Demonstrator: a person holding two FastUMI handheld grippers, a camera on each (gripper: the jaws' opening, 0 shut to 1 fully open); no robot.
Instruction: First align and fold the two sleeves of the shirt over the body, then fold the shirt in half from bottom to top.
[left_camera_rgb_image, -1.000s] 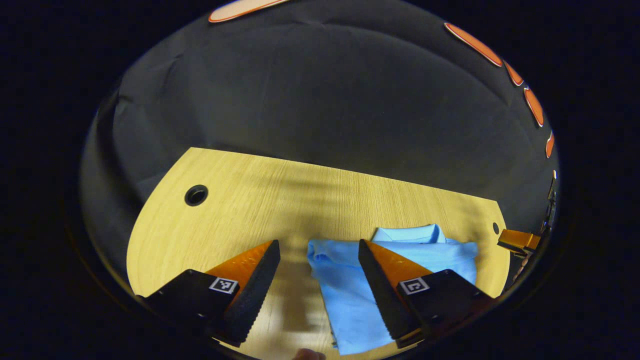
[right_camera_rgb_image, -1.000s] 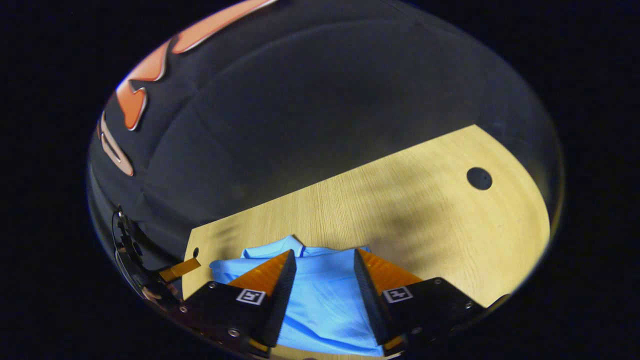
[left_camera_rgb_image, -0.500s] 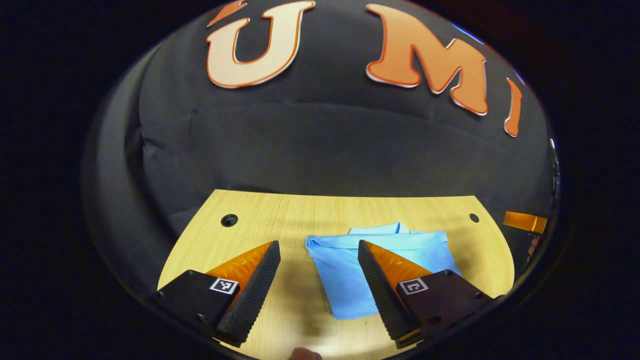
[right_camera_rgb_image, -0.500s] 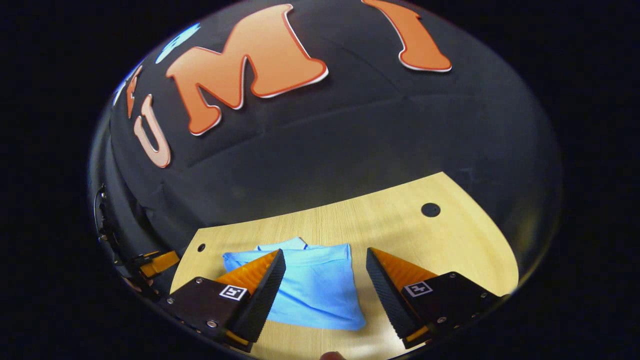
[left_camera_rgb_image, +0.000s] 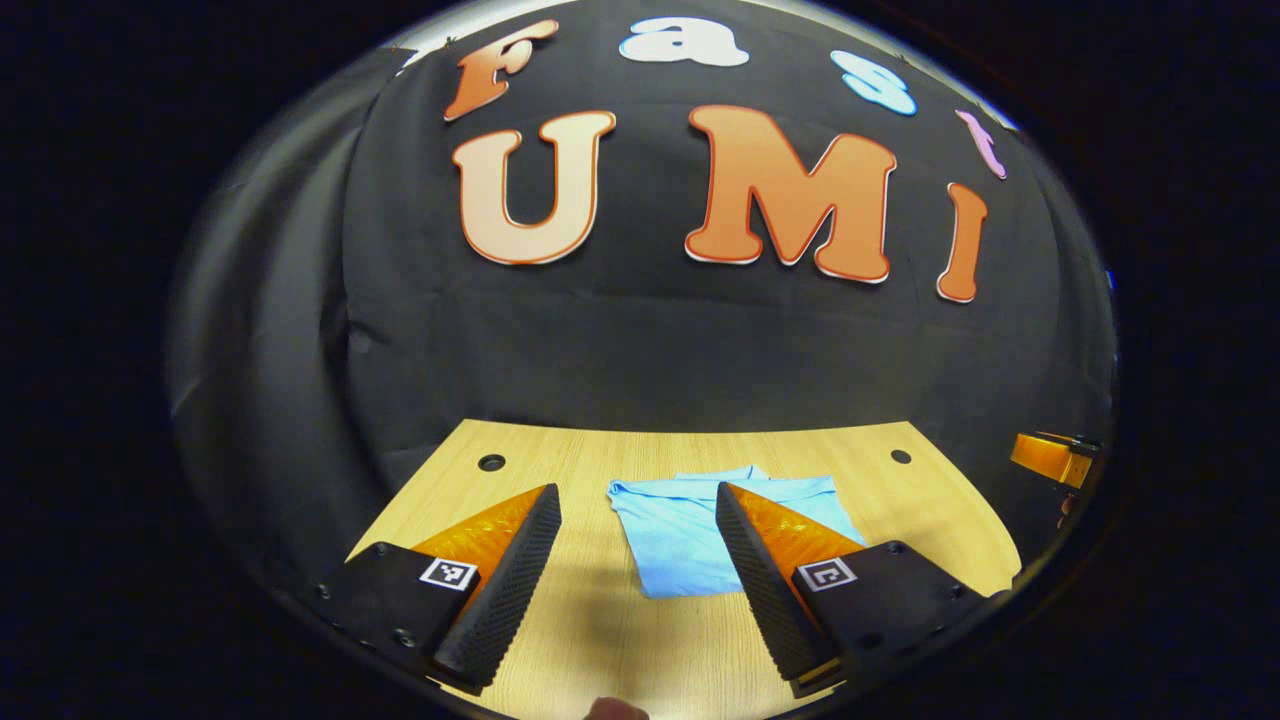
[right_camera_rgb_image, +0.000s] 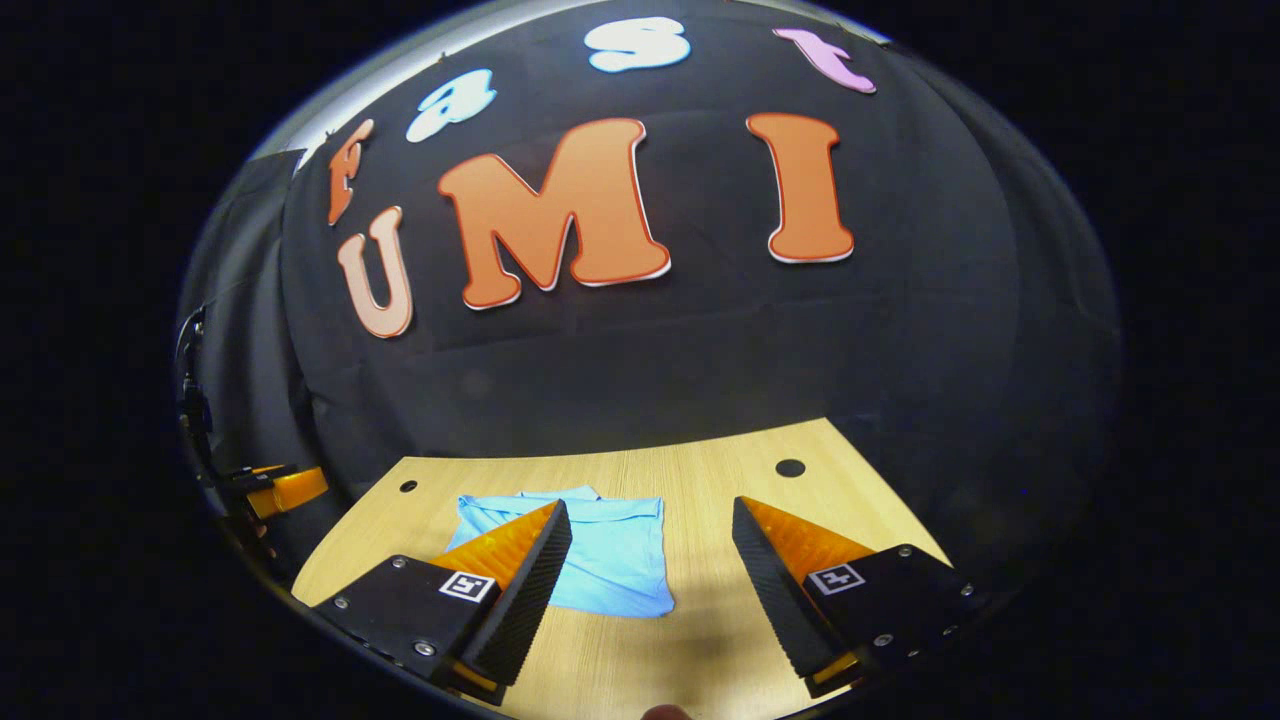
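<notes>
The light blue shirt (left_camera_rgb_image: 680, 530) lies folded into a compact rectangle on the wooden table (left_camera_rgb_image: 560, 470), its collar at the far edge. In the left gripper view my left gripper (left_camera_rgb_image: 637, 500) hangs open above the table, short of the shirt, its right finger covering the shirt's right part. In the right gripper view the same shirt (right_camera_rgb_image: 610, 555) lies flat ahead, and my right gripper (right_camera_rgb_image: 652, 515) is open with nothing between its fingers; its left finger overlaps the shirt's left side. The other gripper shows far off at each view's edge (left_camera_rgb_image: 1045, 457) (right_camera_rgb_image: 285, 488).
The table has small round holes near its far corners (left_camera_rgb_image: 491, 462) (left_camera_rgb_image: 900, 456) (right_camera_rgb_image: 790, 467). Black cloth walls rise right behind the table's far edge. Bare wood lies to both sides of the shirt and in front of it.
Both grippers have lifted and pulled back from the shirt, staying open; the shirt now looks smaller and farther, and more of the wall shows. The shirt itself has not moved.
</notes>
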